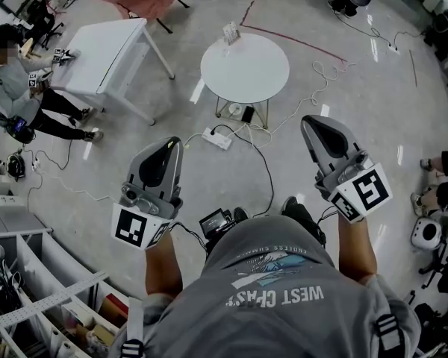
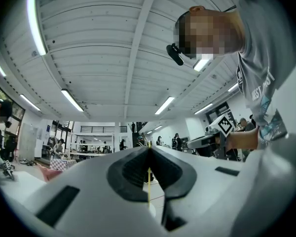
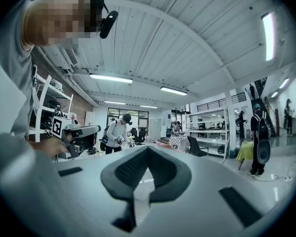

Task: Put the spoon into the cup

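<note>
The person's grey shirt is closest, right under the camera. Both arms stick out from it, side by side, over the floor. The left gripper and the right gripper point forward, away from the body. Each claw is pressed together with nothing in it. I can't see the spoon or the cup anywhere. A round white table stands ahead, with a small thing on it, too little to tell. So I think the job has not started. Next, the person must find the spoon, go to it and open one claw.
</note>
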